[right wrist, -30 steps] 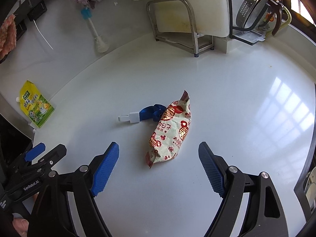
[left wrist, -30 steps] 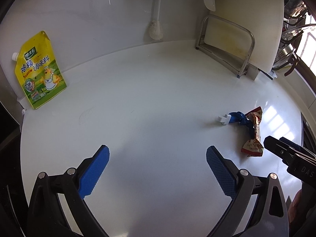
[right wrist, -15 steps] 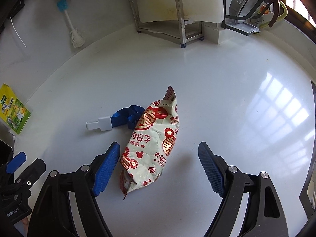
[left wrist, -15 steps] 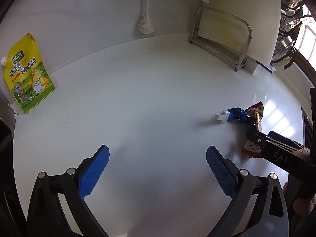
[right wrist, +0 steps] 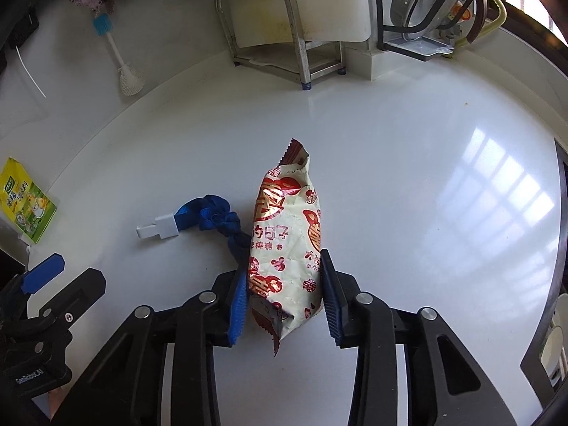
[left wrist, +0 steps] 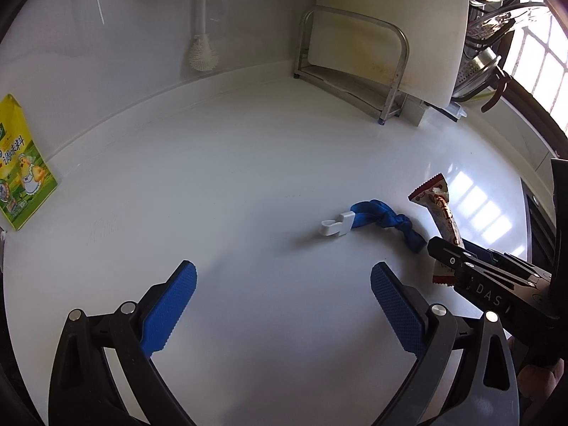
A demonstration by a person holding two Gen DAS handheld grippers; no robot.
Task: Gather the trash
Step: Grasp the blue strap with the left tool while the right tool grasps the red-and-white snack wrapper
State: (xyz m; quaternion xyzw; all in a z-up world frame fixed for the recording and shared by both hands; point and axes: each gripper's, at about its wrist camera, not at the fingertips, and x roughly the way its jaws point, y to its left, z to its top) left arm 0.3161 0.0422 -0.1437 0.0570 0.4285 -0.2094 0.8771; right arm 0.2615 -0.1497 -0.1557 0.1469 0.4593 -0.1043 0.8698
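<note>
Right tongs (right wrist: pixel 284 294): low over the white worktop (right wrist: pixel 408 184), blue pads pinching the near end of the snack wrapper (right wrist: pixel 284 245) on both sides.
Wrapper: lying mid-worktop, far end pointing away, touching the blue strap (right wrist: pixel 216 218) with its white clip.
Left tongs (left wrist: pixel 282 305): spread wide, nothing between them, hovering left of the strap.
Yellow pouch (left wrist: pixel 19 174): leaning on the wall, well apart.

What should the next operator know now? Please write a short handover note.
Right gripper: jaws closed on the near end of the candy wrapper, which seems still on the counter.
Left gripper: open, empty, above bare counter.
Blue strap with white clip: beside the wrapper, touching it.
Done: wrapper gripped.
Left: lift and discard it; no bin is visible.
</note>
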